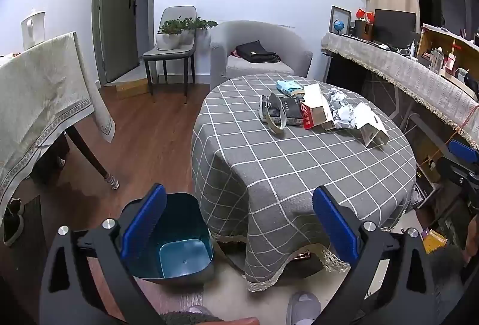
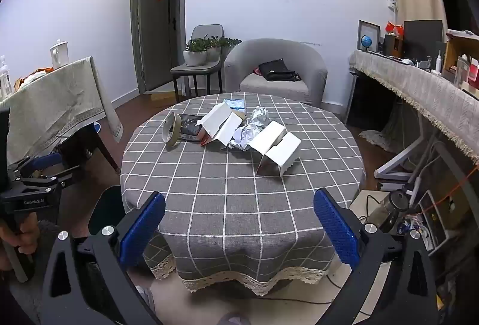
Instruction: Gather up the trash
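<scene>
Both grippers are held short of the table [image 2: 239, 205], clear of all items. The left gripper [image 1: 239, 223] has its jaws spread wide and holds nothing; the right gripper [image 2: 239, 223] likewise, wide open and empty.

The trash lies in one cluster on the far half of the table, well apart from the near edge. Nearest the right gripper is a folded white carton [image 2: 277, 148], standing tented on its edges. Behind it sits crumpled paper [image 2: 247, 134], then a second opened carton [image 2: 220, 122] with a red side, touching a dark packet [image 2: 188, 127]. A tape roll [image 2: 171, 127] leans at the left end. A pale blue pack [image 2: 235, 104] lies furthest back.

Handling, as judged:
- Cartons: light, thin card, will flex or collapse under closure. Grip across one flat panel or along a fold ridge.
- Crumpled paper: very light, soft, compressible. Close fully on the bulk; pieces may separate.
- Tape roll: stiff; grip across the ring wall.

The bin [image 1: 176, 241] stands on the floor, just beside the table's left drape, open-topped and appearing empty, directly below the left gripper.

Clearance: the near half of the table is bare, giving an unobstructed approach. The cloth overhangs the table rim; avoid snagging its lace hem. A second table [image 1: 45, 91] stands to the left, a long counter [image 2: 434, 91] to the right.
</scene>
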A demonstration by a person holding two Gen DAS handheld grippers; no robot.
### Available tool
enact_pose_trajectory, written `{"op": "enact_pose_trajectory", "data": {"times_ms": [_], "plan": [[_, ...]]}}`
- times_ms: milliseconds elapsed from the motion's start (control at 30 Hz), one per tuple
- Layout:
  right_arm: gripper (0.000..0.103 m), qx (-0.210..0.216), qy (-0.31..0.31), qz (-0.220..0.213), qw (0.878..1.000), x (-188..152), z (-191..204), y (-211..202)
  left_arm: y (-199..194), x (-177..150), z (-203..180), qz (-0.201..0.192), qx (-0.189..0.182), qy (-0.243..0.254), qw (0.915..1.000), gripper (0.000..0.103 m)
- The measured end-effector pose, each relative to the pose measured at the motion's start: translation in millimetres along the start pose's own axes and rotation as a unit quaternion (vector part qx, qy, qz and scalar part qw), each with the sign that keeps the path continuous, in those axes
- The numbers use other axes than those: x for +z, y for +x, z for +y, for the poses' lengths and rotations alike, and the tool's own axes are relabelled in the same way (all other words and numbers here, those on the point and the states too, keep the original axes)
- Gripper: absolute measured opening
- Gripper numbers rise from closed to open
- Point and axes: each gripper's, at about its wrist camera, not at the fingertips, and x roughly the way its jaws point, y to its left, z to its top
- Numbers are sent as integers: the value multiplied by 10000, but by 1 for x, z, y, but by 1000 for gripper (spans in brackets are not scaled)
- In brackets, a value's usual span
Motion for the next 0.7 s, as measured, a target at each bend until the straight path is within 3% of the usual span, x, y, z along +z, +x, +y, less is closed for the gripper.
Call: {"op": "enact_pose_trajectory", "data": {"times_ms": [700], "plan": [[100,-38,-59,27,10000,0,2,1,1,0,1,10,-44,-41,10000,100]]}}
